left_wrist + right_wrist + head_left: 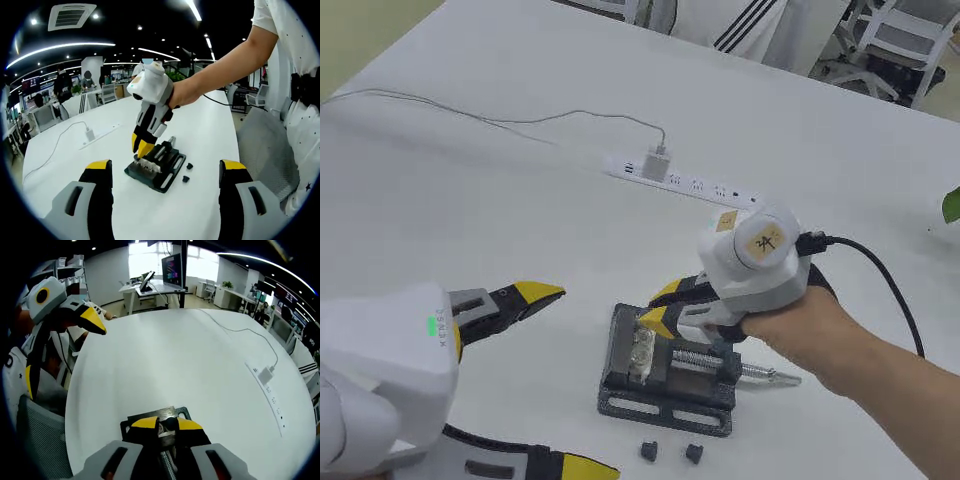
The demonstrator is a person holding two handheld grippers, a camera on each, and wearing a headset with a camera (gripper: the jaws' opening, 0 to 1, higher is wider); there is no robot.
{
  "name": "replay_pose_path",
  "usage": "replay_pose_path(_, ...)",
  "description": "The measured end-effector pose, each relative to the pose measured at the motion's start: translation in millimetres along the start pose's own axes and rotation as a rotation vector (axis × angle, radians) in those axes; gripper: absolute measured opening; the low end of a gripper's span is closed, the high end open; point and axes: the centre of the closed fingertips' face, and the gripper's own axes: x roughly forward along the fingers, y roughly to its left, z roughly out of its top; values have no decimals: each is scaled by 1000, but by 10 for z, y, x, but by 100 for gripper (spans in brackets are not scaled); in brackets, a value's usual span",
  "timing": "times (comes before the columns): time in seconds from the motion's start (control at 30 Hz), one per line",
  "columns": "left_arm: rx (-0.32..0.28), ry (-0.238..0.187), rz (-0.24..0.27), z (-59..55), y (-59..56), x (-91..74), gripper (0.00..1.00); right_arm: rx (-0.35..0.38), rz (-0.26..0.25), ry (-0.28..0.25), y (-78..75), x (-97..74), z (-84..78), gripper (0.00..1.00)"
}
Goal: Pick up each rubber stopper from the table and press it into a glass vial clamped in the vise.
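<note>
A black vise (665,392) stands on the white table and clamps clear glass vials (642,350). My right gripper (660,306) points down at the vials, its yellow tips nearly together with a small dark rubber stopper (168,424) pinched between them, right above the vise (150,415). Two loose black stoppers (648,450) (694,453) lie on the table in front of the vise. My left gripper (567,380) hovers to the vise's left, jaws wide apart and holding nothing. The left gripper view looks between its jaws (165,167) at the vise (170,176) and both loose stoppers (189,165) (185,178).
A white power strip (680,182) with a plugged charger and a trailing cable lies across the table behind the vise. The right gripper's black cable (880,275) runs off to the right. Chairs stand past the table's far edge.
</note>
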Motion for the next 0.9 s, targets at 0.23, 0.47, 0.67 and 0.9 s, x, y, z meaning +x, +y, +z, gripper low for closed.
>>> replay_pose_path(0.23,11,5,2,22,1,-13,87,-9,-13,-36,6,-179,79,15)
replay_pose_path(0.47,24,15,1,30,-20,-27,87,-4,-21,-83,63,-360,103,22)
replay_pose_path(0.67,36,29,-3,13,-45,-35,87,9,-36,-129,118,-524,77,32)
replay_pose_path(0.9,47,37,-12,21,-64,-28,86,27,-51,-172,190,-724,-32,43)
